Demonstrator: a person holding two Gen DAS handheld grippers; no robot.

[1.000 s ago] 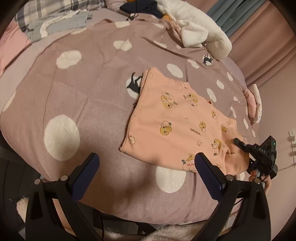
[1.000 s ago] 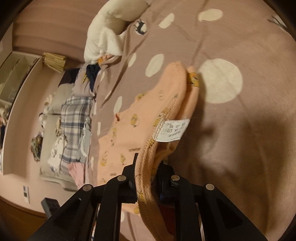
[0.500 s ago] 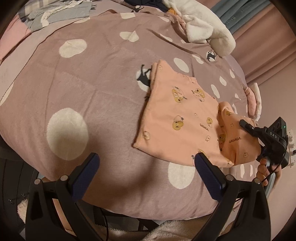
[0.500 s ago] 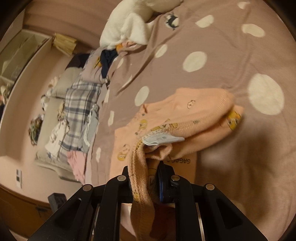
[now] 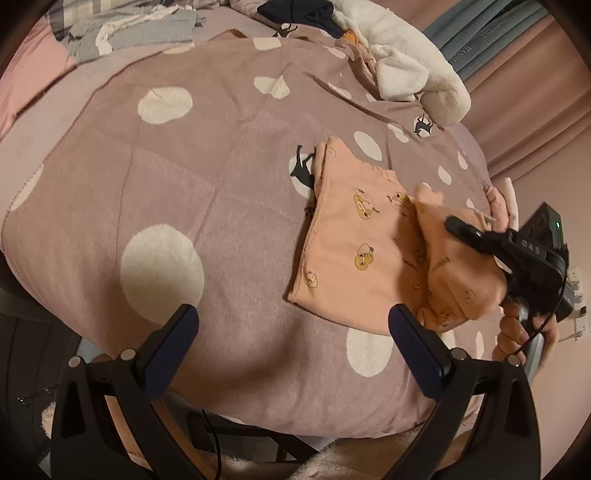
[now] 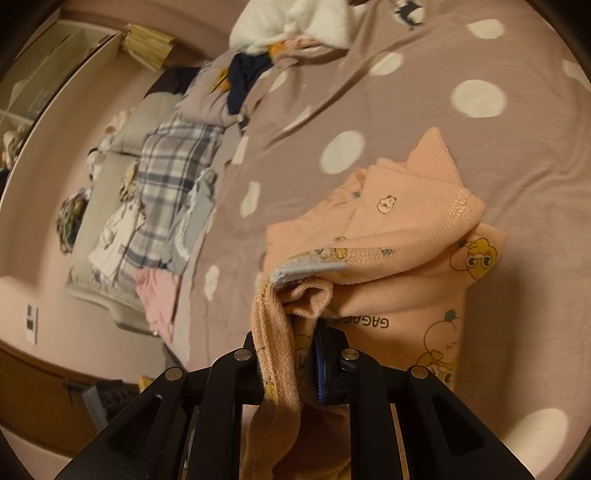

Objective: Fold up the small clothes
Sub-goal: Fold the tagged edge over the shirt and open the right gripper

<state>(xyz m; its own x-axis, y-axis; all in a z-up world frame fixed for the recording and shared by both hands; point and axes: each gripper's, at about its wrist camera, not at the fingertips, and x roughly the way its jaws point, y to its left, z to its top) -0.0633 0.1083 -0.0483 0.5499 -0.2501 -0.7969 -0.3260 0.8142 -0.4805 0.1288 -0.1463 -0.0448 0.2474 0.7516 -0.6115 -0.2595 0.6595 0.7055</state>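
Note:
A small peach garment (image 5: 354, 251) printed with yellow cartoon figures lies on the mauve polka-dot blanket (image 5: 184, 177). My right gripper (image 6: 291, 354) is shut on its hemmed edge and holds that end lifted and doubled over the rest of the garment (image 6: 406, 258). In the left wrist view the right gripper (image 5: 458, 229) shows at the right, above the raised fold, with a hand on its handle. My left gripper (image 5: 291, 332) hovers open over the blanket's near edge, just left of the garment, with nothing between its fingers.
A white fluffy item (image 5: 410, 62) and dark clothes (image 5: 295, 9) lie at the blanket's far end. A plaid cloth (image 6: 173, 166) and other clothes sit on the bed beside a pillow. Curtains (image 5: 535, 74) hang beyond the bed's far right.
My right gripper has carried the garment's end up and leftward over the rest, so the fold now covers more of it. The left gripper drifted slightly and stayed open.

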